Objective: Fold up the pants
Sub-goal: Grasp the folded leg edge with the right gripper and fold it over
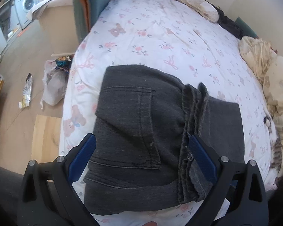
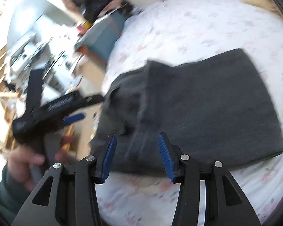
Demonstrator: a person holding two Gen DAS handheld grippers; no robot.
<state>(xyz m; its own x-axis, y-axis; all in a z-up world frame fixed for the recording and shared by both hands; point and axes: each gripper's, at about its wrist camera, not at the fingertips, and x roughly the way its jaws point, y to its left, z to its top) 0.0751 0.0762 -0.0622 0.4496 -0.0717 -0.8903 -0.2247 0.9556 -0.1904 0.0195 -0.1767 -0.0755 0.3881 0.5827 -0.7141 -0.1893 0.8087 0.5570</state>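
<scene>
Dark grey pants (image 1: 141, 128) lie folded into a compact stack on the bed, back pocket up, with the leg hems (image 1: 192, 131) laid across the right side. My left gripper (image 1: 141, 137) is open above the stack, its blue pads wide apart with nothing between them. In the blurred right wrist view the pants (image 2: 207, 109) lie as a dark rectangle. My right gripper (image 2: 137, 137) is open just above their near edge. The left gripper (image 2: 73, 117) shows there at the left, held in a hand.
The bed has a white sheet (image 1: 160, 37) with pink flowers and bears. Cream bedding (image 1: 269, 86) is piled at the right and a pillow (image 1: 194, 3) at the far end. The bed's left edge drops to a floor with plastic bags (image 1: 54, 82) and a washing machine (image 1: 26, 5).
</scene>
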